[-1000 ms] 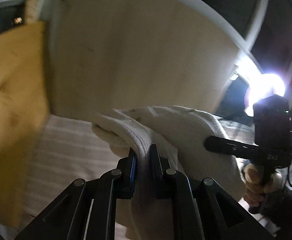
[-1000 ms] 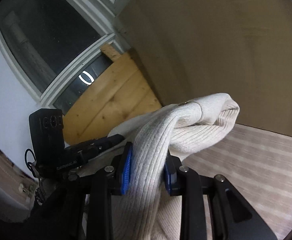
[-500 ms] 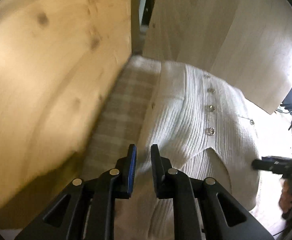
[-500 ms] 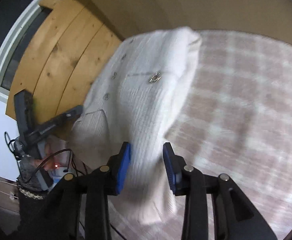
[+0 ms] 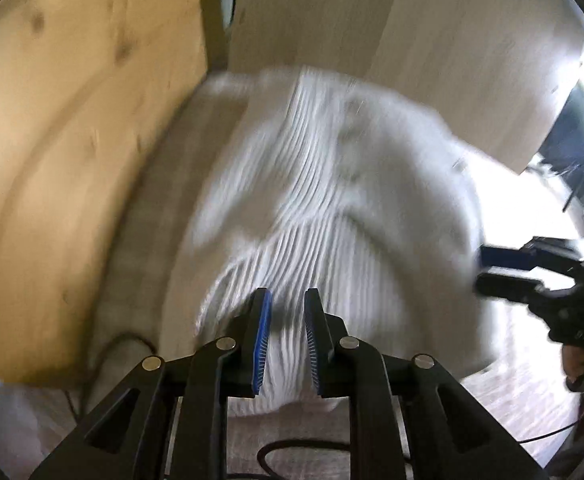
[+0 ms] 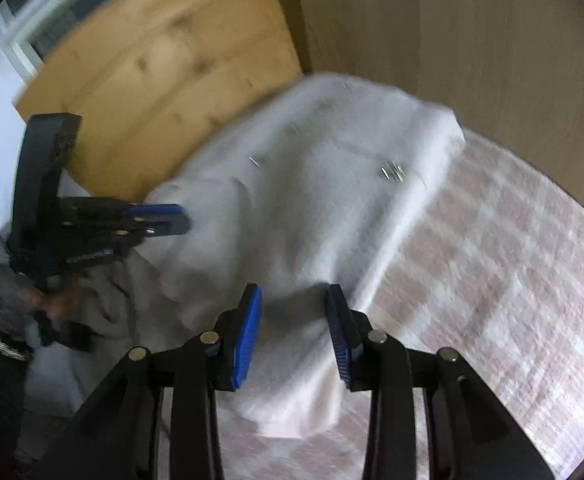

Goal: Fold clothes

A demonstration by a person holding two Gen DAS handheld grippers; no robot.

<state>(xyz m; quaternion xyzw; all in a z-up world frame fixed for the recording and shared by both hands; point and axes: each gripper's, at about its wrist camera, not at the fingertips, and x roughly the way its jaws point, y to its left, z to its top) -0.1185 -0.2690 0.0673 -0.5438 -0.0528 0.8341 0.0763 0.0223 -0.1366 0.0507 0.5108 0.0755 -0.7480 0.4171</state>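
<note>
A cream ribbed knit cardigan (image 5: 331, 200) with small metal buttons lies spread on a checked bed cover; it also shows in the right wrist view (image 6: 311, 208). My left gripper (image 5: 286, 316) is open just above the garment's near edge, with nothing between its blue pads. My right gripper (image 6: 293, 312) is open over the near hem, also empty. Each gripper shows in the other's view: the right gripper (image 5: 531, 272) at the garment's right side, the left gripper (image 6: 92, 224) at its left side. Both views are motion-blurred.
A pine headboard panel (image 5: 72, 160) stands along the left of the bed; it also shows in the right wrist view (image 6: 164, 80). A pale wooden wall panel (image 5: 411, 40) rises behind the garment. The checked bed cover (image 6: 511, 280) stretches to the right. A dark cable (image 5: 303, 452) lies near the front edge.
Both grippers held the cardigan up a second ago, then let go. The garment now lies flat on the bed and both jaws have opened wider.
</note>
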